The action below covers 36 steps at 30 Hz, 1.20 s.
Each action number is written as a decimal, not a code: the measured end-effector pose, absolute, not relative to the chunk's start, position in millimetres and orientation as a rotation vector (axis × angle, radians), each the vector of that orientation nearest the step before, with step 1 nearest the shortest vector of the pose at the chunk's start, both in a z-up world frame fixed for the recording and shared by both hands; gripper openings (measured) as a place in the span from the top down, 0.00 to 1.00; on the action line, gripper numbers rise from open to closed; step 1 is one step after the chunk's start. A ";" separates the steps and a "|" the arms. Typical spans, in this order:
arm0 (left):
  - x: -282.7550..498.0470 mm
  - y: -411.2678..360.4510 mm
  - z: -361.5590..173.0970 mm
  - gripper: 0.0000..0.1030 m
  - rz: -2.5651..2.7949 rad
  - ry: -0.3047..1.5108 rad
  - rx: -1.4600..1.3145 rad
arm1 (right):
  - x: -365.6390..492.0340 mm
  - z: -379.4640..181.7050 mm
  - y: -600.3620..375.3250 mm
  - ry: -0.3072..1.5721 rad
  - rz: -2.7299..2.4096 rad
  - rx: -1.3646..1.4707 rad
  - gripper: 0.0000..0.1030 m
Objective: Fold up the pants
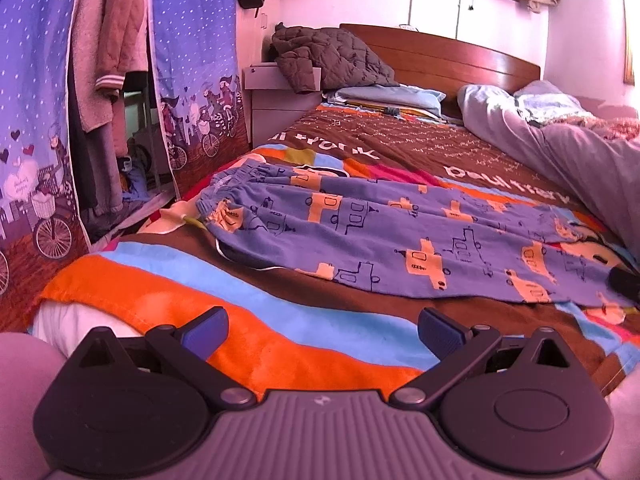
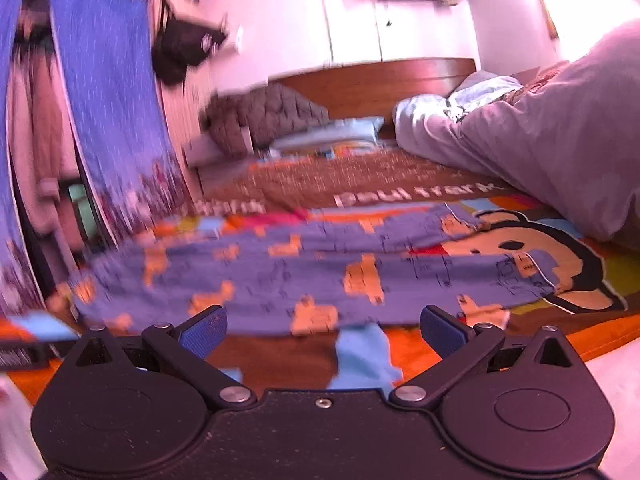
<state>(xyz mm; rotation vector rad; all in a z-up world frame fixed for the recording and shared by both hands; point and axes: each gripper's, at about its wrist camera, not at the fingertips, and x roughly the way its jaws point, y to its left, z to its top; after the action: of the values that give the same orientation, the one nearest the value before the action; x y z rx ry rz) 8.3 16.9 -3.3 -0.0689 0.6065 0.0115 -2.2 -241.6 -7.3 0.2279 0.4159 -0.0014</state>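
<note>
Both claws are spread wide and grasp nothing. Left claw (image 1: 322,334) hovers above the striped blanket (image 1: 248,320) near the bed's (image 1: 440,56) foot edge, short of the pants (image 1: 400,236). Right claw (image 2: 322,332) hangs just before the pants' near hem; its view is blurred. These blue pants, printed with orange shapes, lie flat across the blanket, spanning the bed from side to side, waistband toward the bed's left edge beside the curtain (image 1: 196,60), legs running toward the right edge near a grey duvet (image 1: 580,160).
</note>
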 end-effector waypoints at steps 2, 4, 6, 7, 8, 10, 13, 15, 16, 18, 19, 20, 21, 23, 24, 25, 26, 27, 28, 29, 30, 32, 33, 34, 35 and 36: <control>11.6 21.0 -2.8 0.00 0.006 0.615 -0.094 | -7.3 -0.6 -248.1 0.358 0.021 0.273 0.00; 15.1 29.7 1.5 0.00 0.002 0.615 -0.125 | -8.2 4.6 -253.9 0.318 0.053 0.308 0.00; 19.9 41.6 8.0 0.00 0.030 0.598 -0.157 | -3.0 9.5 -262.0 0.304 0.106 0.358 0.00; 22.5 48.4 11.6 0.00 0.061 0.578 -0.165 | 1.3 12.3 -266.8 0.317 0.141 0.381 0.00; 25.5 55.3 15.1 0.00 0.099 0.554 -0.167 | 6.7 15.3 -271.3 0.340 0.182 0.398 0.00; 37.0 70.8 22.5 0.00 0.159 0.523 -0.154 | 14.5 22.5 -278.4 0.363 0.249 0.405 0.00; 67.3 91.3 33.5 0.00 0.184 0.527 -0.108 | 27.1 33.5 -282.3 0.399 0.260 0.346 0.00; 97.8 104.3 42.9 0.00 0.183 0.545 -0.077 | 42.7 39.4 -285.6 0.446 0.251 0.276 0.00; 110.7 107.2 46.6 0.00 0.185 0.548 -0.064 | 51.2 41.8 -287.4 0.471 0.253 0.246 0.00; 143.1 113.1 51.4 0.00 0.204 0.547 -0.023 | 71.8 43.3 -291.4 0.532 0.257 0.183 0.01; 155.9 113.3 48.9 0.00 0.214 0.547 0.004 | 84.3 42.1 -292.9 0.565 0.236 0.154 0.01; 170.3 112.5 46.7 0.00 0.218 0.553 0.033 | 96.7 40.7 -294.8 0.598 0.214 0.133 0.01; 187.0 110.6 43.1 0.00 0.211 0.565 0.069 | 108.7 36.5 -296.4 0.628 0.198 0.122 0.01; 220.7 105.2 36.8 0.00 0.170 0.581 0.153 | 138.3 25.9 -301.5 0.688 0.176 0.114 0.04; 235.2 101.9 35.3 0.00 0.145 0.582 0.191 | 153.7 20.9 -303.1 0.712 0.177 0.113 0.07; 250.6 98.3 34.1 0.00 0.112 0.580 0.231 | 169.3 15.7 -304.7 0.737 0.185 0.109 0.10; 266.8 93.8 32.8 0.00 0.071 0.583 0.271 | 185.3 12.4 -305.1 0.761 0.201 0.102 0.11; 285.2 88.8 31.5 0.00 0.024 0.591 0.312 | 204.3 11.5 -304.9 0.777 0.220 0.086 0.14; 300.6 82.7 27.8 0.00 -0.014 0.602 0.350 | 219.6 11.8 -303.8 0.777 0.234 0.069 0.15; 316.7 76.7 24.3 0.00 -0.034 0.601 0.392 | 234.6 12.9 -301.9 0.764 0.257 0.049 0.17; 331.8 69.7 19.3 0.00 -0.036 0.575 0.443 | 247.9 14.5 -299.0 0.748 0.289 0.026 0.23; 353.6 55.8 4.1 0.00 -0.061 0.513 0.573 | 284.8 13.7 -286.2 0.723 0.338 -0.065 0.34; 365.1 48.8 -4.1 0.00 -0.087 0.518 0.628 | 301.1 11.7 -280.5 0.719 0.352 -0.097 0.40; 376.7 43.3 -12.1 0.00 -0.125 0.541 0.665 | 323.2 8.9 -272.7 0.729 0.383 -0.130 0.44; 385.1 39.1 -17.2 0.00 -0.162 0.563 0.683 | 344.1 6.0 -264.1 0.743 0.411 -0.160 0.44; 391.1 35.5 -21.1 0.00 -0.201 0.588 0.699 | 364.8 3.7 -254.8 0.752 0.442 -0.197 0.45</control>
<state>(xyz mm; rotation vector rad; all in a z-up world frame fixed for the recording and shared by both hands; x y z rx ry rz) 391.1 35.5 -21.1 0.6986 0.5876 -0.2014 364.8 -254.8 3.7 -0.1971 0.7525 0.4423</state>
